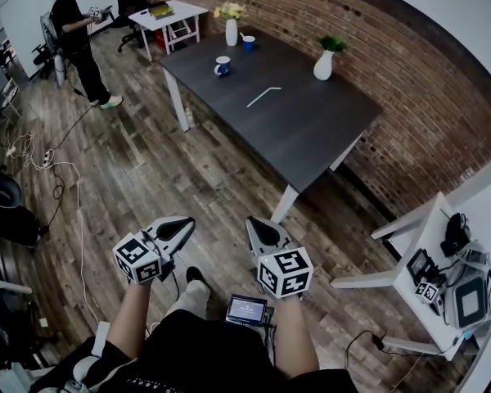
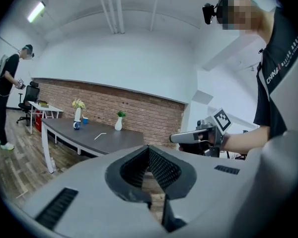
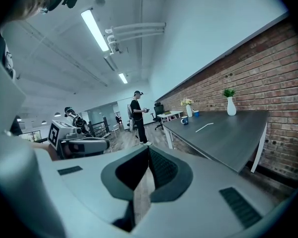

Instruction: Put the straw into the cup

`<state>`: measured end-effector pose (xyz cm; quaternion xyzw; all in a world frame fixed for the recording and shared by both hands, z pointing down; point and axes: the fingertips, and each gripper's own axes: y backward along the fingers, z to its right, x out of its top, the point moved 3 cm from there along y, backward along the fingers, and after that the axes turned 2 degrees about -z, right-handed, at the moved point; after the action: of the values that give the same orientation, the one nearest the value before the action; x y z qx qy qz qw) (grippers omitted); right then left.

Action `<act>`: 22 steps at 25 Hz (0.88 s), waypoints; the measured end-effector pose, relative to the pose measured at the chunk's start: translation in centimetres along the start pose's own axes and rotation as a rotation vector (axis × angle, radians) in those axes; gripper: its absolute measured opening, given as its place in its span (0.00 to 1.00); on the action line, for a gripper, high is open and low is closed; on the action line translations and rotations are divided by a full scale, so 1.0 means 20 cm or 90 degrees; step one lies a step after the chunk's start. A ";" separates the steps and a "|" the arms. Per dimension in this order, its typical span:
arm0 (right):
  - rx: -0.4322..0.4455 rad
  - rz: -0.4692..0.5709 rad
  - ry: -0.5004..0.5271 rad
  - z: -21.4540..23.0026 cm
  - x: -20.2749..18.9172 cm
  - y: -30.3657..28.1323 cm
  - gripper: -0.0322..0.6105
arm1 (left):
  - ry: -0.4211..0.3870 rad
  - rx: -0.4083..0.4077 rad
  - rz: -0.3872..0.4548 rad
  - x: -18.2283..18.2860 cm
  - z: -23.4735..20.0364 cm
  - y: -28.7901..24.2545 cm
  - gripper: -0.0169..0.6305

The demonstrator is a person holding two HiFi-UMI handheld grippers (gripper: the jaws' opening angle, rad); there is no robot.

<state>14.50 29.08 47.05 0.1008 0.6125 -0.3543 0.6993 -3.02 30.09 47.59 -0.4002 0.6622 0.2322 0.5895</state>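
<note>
Head view steeply down, all sharing table (image 1: 311, 129)

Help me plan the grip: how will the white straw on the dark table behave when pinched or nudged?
The straw looks thin, so probably very light and easily crushed by hard jaws. It lies flat on the smooth table, so a nudge may roll or skid it. Its bent end suggests it flexes there.

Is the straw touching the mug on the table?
Apart. The head view shows the straw lying alone, with bare table between it and the mug.
</note>
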 end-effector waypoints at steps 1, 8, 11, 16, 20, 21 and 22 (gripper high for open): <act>-0.004 -0.001 -0.004 0.02 0.00 -0.03 0.06 | 0.002 -0.001 0.001 0.00 -0.04 -0.01 0.03; -0.033 -0.016 -0.016 0.15 0.09 -0.34 0.06 | 0.018 -0.028 0.009 0.05 -0.39 -0.16 0.03; -0.050 -0.010 -0.013 0.19 0.20 -0.49 0.06 | 0.014 -0.039 0.014 0.13 -0.58 -0.20 0.03; -0.075 -0.009 -0.026 0.24 0.28 -0.70 0.06 | 0.021 -0.049 0.015 0.19 -0.84 -0.22 0.03; -0.082 -0.011 -0.033 0.24 0.31 -0.83 0.06 | 0.035 -0.054 0.014 0.19 -1.00 -0.23 0.03; -0.083 -0.013 -0.034 0.24 0.32 -0.85 0.06 | 0.038 -0.055 0.013 0.19 -1.02 -0.24 0.03; -0.083 -0.016 -0.036 0.25 0.32 -0.87 0.06 | 0.040 -0.058 0.011 0.19 -1.04 -0.25 0.03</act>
<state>7.58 11.16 47.41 0.0376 0.6156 -0.3251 0.7169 -11.39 10.08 48.83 -0.4278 0.6728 0.2543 0.5474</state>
